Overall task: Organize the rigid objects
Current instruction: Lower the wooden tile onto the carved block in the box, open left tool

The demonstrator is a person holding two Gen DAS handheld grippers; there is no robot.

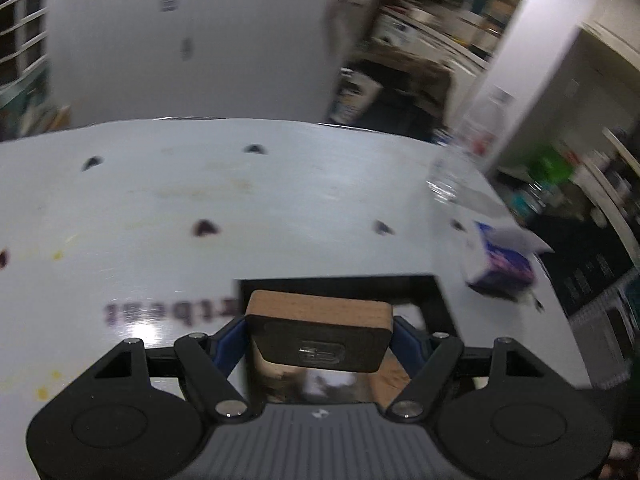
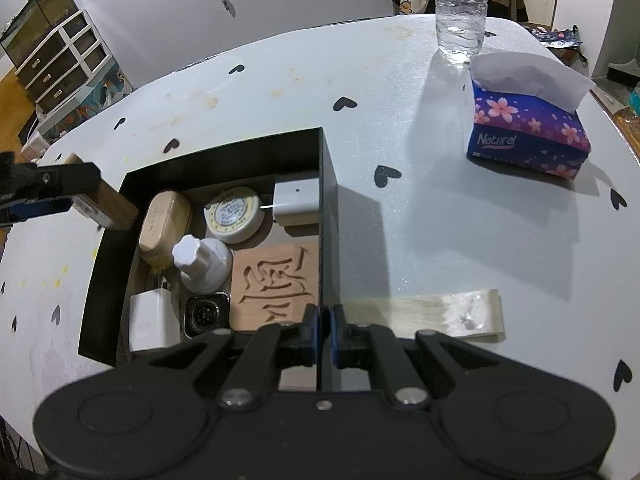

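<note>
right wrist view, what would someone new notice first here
The open black box in the middle of the white heart-dotted table draws the eye, crammed with a carved wooden tile, a white bottle and a round tin. At its left rim the left tool holds a wooden block. Far right sits a blue flowered tissue box, a clear water bottle behind it.
</note>
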